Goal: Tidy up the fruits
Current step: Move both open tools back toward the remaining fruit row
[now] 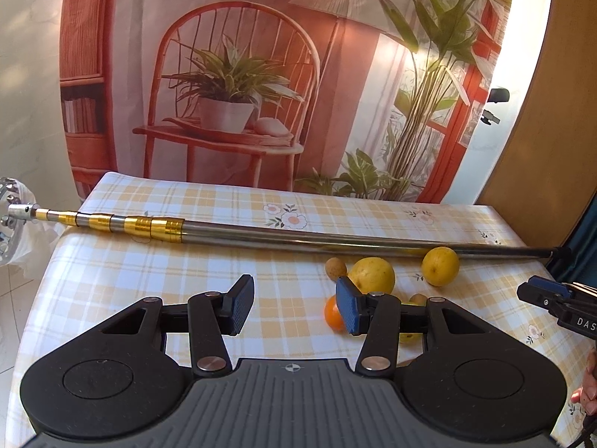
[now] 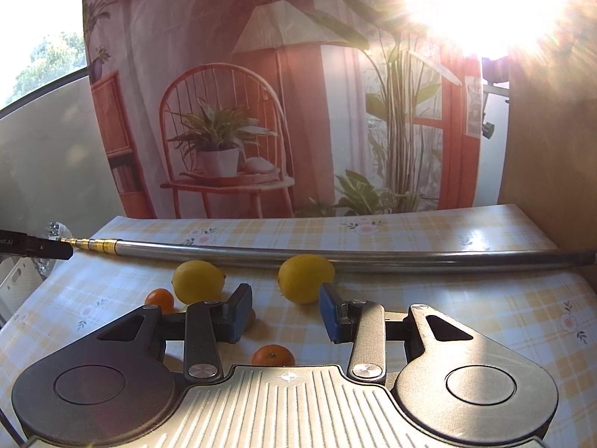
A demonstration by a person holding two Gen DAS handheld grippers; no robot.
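Two yellow lemons lie on the checked tablecloth, one to the left (image 2: 197, 281) (image 1: 373, 273) and one to the right (image 2: 305, 277) (image 1: 440, 266). Small oranges sit nearer: one (image 2: 160, 298) (image 1: 333, 313) by the left lemon, another (image 2: 273, 355) under my right gripper. A small brown fruit (image 1: 335, 267) rests by the left lemon. My left gripper (image 1: 294, 309) is open, left of the fruits, nothing between its fingers. My right gripper (image 2: 285, 315) (image 1: 541, 293) is open just short of the right lemon, empty.
A long metal telescopic pole (image 1: 261, 233) (image 2: 335, 255) with gold rings lies across the table behind the fruits. A printed backdrop (image 1: 242, 74) hangs behind the table. A wooden panel (image 2: 552, 130) stands at the right. The table's left edge (image 1: 52, 246) drops to a tiled floor.
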